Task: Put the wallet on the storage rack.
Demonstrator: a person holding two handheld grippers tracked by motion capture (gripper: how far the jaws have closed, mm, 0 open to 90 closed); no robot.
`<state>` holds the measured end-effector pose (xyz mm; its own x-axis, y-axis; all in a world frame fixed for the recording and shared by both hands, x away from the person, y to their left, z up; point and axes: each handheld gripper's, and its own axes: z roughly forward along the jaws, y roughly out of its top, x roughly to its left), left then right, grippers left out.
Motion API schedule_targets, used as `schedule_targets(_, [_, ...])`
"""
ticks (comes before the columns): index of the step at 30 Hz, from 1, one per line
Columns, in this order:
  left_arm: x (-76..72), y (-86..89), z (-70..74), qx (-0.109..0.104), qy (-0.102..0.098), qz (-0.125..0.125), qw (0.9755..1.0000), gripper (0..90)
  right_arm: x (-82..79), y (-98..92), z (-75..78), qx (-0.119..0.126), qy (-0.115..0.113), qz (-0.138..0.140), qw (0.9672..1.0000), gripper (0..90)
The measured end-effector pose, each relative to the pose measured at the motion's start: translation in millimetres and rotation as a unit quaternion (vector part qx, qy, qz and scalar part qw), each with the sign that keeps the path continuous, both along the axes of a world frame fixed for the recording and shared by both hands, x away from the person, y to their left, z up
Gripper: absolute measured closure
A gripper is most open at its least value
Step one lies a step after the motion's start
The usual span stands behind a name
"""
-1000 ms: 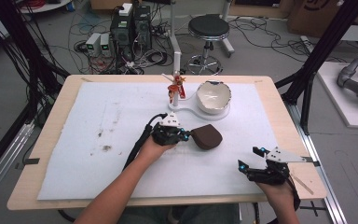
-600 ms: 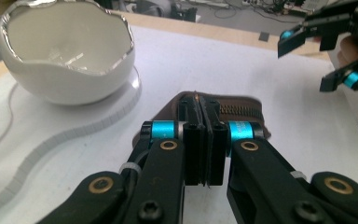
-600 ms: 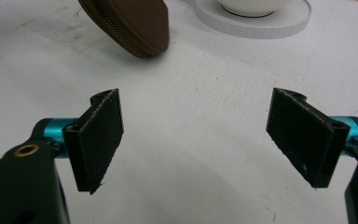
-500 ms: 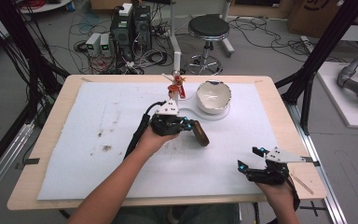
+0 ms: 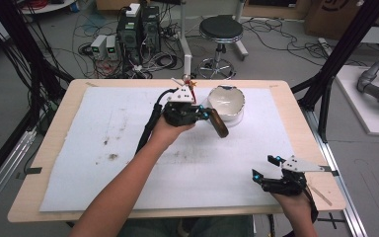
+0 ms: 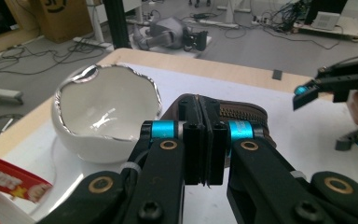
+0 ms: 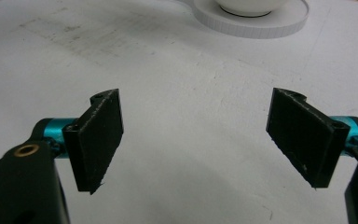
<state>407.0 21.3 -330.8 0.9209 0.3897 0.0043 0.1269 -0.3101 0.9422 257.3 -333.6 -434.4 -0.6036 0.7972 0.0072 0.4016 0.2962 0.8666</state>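
My left gripper (image 5: 208,116) is shut on a brown zippered pouch (image 5: 220,124) and holds it off the mat, just left of a white bowl (image 5: 225,101) with a jagged silver rim. In the left gripper view the jaws pinch the pouch's edge (image 6: 242,112), and the bowl (image 6: 105,107) stands close at the left with nothing inside. My right gripper (image 5: 265,167) rests open near the table's front right corner. Nothing sits between its pads (image 7: 100,135), which hover over bare white mat. The right gripper (image 6: 335,84) also shows far off in the left gripper view.
A white mat (image 5: 103,163) covers the wooden table (image 5: 54,128). The bowl stands on a round white base (image 7: 261,21). A red snack packet (image 5: 193,85) stands behind the left gripper. Dark stains (image 5: 111,156) mark the mat's left half. A stool (image 5: 220,29) and cables lie beyond the table.
My left gripper has lifted the brown pouch off the mat and carried it away from me and rightward, up beside the bowl. The right gripper has stayed in place, open.
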Motion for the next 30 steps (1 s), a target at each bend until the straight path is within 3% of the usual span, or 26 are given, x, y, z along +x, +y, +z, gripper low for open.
schedule_targets(8, [20.5, -13.4, 25.6, -0.002, -0.015, 0.01, 0.9998, 88.3, 0.5, -1.4, 0.1, 0.0, -0.001, -0.001, 1.0, 18.8])
schedule_targets(17, [44.8, -25.9, 39.6, -0.007, -0.013, 0.017, 0.9998, 88.3, 0.1, -3.7, -0.4, 0.005, 0.001, -0.004, 1.0, 18.8])
schedule_targets(19, [48.7, -28.8, 39.6, -0.018, -0.006, 0.018, 0.9997, 88.3, 0.8, -3.4, -0.9, 0.005, 0.001, -0.004, 1.0, 18.8])
schedule_targets(24, [61.8, -37.4, 35.5, -0.014, -0.001, 0.026, 0.9996, 88.2, 2.0, -3.0, -1.7, 0.004, 0.003, -0.002, 1.0, 18.8])
schedule_targets(30, [76.8, -44.7, 20.7, -0.013, 0.012, 0.043, 0.9989, 88.3, 1.7, -4.6, -1.6, 0.004, 0.002, -0.005, 1.0, 18.8])
